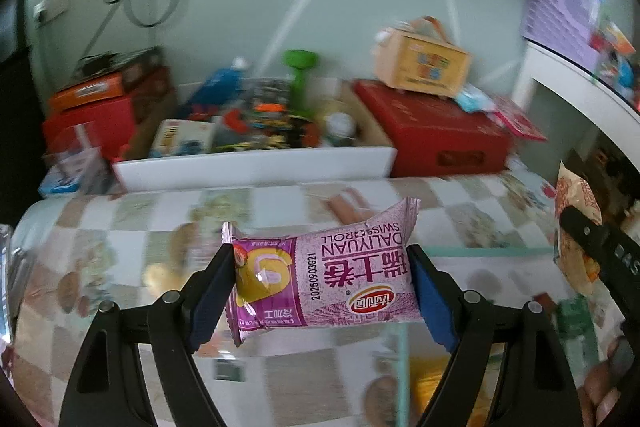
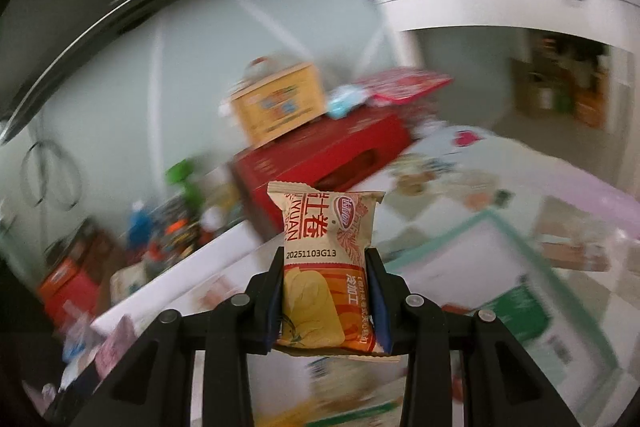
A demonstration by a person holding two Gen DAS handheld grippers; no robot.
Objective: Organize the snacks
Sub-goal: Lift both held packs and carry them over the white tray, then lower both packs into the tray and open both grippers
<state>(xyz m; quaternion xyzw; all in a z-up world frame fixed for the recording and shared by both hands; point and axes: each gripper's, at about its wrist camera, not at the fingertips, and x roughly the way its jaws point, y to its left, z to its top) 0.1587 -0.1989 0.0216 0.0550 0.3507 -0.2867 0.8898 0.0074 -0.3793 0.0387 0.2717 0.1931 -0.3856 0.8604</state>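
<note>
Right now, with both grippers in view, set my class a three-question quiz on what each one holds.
1. True or false: the left gripper holds a purple Swiss roll packet crosswise between its pads.
2. What colour is the snack packet in the right gripper? A green, B orange and beige, C blue.
3. Fill in: behind the white tray stands a large ____ box.

Key: 1 true; 2 B; 3 red.

We see soft, even daylight and no hard shadows. Both held packets stay sharp; everything behind the purple packet (image 1: 324, 275) smears with motion blur. Fisheye bending and black vignette ring both views.
</note>
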